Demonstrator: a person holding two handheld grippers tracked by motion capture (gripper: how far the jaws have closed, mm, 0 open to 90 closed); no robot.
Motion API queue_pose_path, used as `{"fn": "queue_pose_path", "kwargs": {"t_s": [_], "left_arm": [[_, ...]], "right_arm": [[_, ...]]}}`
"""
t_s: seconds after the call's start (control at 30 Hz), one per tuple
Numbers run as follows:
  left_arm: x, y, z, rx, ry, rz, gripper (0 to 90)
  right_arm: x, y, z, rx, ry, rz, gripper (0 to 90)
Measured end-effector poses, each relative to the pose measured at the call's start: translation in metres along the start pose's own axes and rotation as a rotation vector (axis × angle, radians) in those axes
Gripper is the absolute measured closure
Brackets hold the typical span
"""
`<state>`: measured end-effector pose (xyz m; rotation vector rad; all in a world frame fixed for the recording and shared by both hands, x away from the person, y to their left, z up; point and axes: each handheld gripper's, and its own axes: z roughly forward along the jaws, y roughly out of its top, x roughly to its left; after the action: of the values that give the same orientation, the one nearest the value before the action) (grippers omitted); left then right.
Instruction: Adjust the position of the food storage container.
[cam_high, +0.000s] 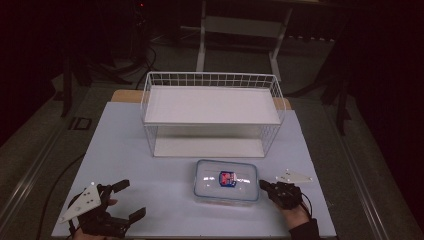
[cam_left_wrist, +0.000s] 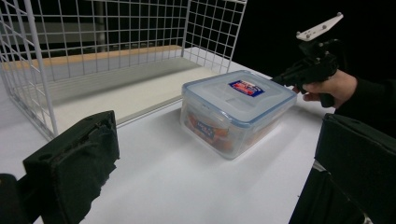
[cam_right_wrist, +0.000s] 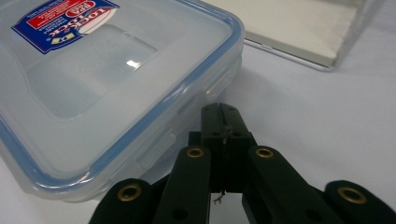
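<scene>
A clear plastic container (cam_high: 227, 182) with a blue-rimmed lid and a red and blue label sits on the white table, in front of the wire rack. It holds orange packets (cam_left_wrist: 205, 128). My right gripper (cam_high: 262, 184) is shut, and its tips rest right at the container's right side. In the right gripper view the closed jaws (cam_right_wrist: 225, 116) point at the side latch of the container (cam_right_wrist: 93, 84), with nothing between them. My left gripper (cam_high: 129, 200) stands open near the table's front left corner, well apart from the container (cam_left_wrist: 236, 109). The right gripper (cam_left_wrist: 285, 77) shows beyond it.
A white wire rack (cam_high: 210, 107) with an upper and a lower shelf stands behind the container; its mesh wall (cam_left_wrist: 93, 46) is close on the left. The lower shelf's edge (cam_right_wrist: 299, 28) lies just past the container. Bare table (cam_high: 165, 175) lies between the grippers.
</scene>
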<state>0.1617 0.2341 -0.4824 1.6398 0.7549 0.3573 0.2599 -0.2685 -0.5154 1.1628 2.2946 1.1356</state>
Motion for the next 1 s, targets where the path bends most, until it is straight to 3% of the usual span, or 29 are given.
{"fn": "queue_pose_path", "kwargs": {"t_s": [0.47, 1.0], "left_arm": [[0.000, 0.000, 0.000, 0.005, -0.004, 0.004, 0.0], [0.000, -0.001, 0.001, 0.010, -0.006, 0.001, 0.0]], "right_arm": [[0.007, 0.017, 0.022, 0.001, 0.021, -0.036, 90.0], [0.010, 0.024, 0.037, 0.011, 0.043, -0.036, 90.0]]}}
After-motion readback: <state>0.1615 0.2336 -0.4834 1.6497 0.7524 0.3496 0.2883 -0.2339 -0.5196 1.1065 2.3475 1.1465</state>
